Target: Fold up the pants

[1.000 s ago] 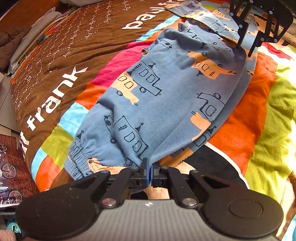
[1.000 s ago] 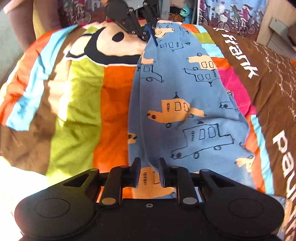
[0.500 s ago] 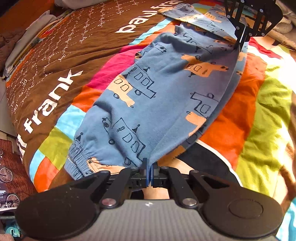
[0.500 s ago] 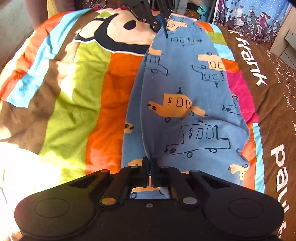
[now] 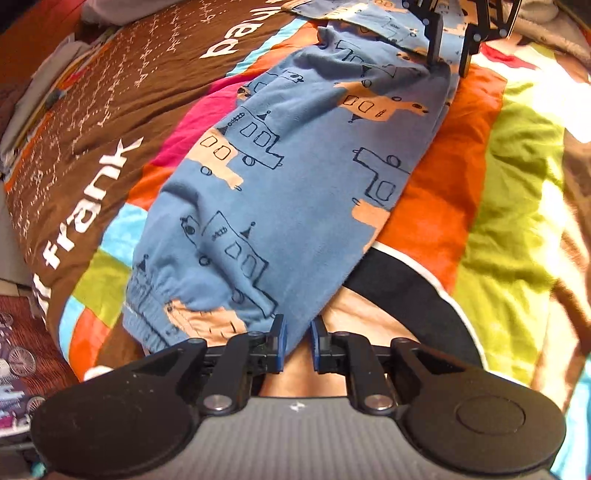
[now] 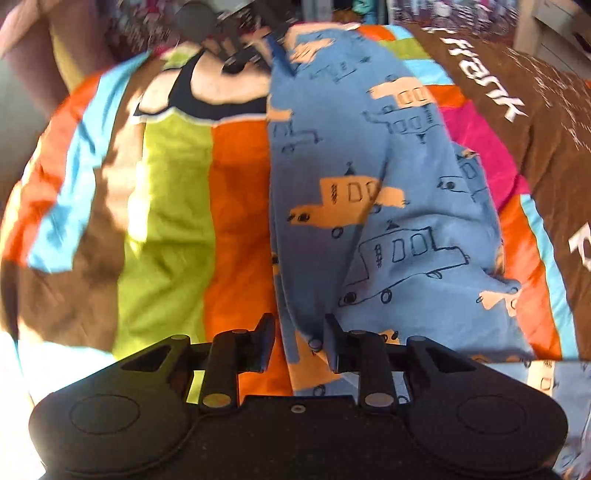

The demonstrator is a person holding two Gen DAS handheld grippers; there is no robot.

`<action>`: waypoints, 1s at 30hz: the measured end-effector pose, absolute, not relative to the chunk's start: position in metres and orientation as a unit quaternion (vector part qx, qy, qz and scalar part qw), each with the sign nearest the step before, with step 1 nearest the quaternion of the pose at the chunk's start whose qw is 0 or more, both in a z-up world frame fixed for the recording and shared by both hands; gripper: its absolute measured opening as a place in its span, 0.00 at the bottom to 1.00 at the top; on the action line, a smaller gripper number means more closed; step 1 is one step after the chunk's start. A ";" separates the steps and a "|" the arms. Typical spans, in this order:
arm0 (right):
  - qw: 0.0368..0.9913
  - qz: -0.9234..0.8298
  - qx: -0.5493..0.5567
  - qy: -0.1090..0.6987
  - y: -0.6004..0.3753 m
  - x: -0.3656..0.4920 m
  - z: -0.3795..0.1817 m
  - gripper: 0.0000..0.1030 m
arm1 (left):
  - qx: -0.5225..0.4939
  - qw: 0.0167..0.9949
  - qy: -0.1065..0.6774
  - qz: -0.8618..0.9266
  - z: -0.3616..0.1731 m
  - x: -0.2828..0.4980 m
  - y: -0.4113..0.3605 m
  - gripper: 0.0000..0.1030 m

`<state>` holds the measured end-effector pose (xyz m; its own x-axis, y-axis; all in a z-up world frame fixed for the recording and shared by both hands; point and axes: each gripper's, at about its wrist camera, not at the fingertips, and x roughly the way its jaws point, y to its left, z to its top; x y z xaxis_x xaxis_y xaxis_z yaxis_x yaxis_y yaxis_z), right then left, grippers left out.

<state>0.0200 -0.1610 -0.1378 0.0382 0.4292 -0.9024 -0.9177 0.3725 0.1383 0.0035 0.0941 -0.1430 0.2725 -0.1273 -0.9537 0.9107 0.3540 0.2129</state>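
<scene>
Blue pants (image 5: 295, 177) on striped duvet (image 5: 509, 192); both tools, left (image 5: 297, 345) and right (image 6: 300, 343), opening, fabric between unpressed.

Under your work lies a patchwork bedspread (image 5: 461, 177) in orange, lime, pink, light blue and brown blocks; its brown panel (image 5: 122, 122) carries white lettering, "frank" among it; a bicycle-print fabric (image 5: 18, 354) shows at your left view's lower edge; pale drawers (image 6: 554, 33) stand beyond the bed.
</scene>
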 end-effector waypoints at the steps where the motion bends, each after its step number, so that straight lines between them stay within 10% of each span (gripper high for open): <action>1: 0.676 0.497 -0.248 0.484 -0.161 0.022 -0.138 0.29 | 0.409 0.679 0.474 -0.383 -0.139 0.003 0.095 0.15; 12: 0.666 0.473 -0.153 0.555 -0.223 0.029 -0.117 0.48 | 0.211 0.717 0.505 -0.433 -0.123 0.007 0.014 0.30; 30: 0.584 0.512 -0.390 0.495 -0.282 0.173 -0.104 0.46 | 0.011 0.714 0.558 -0.423 -0.183 0.039 -0.123 0.30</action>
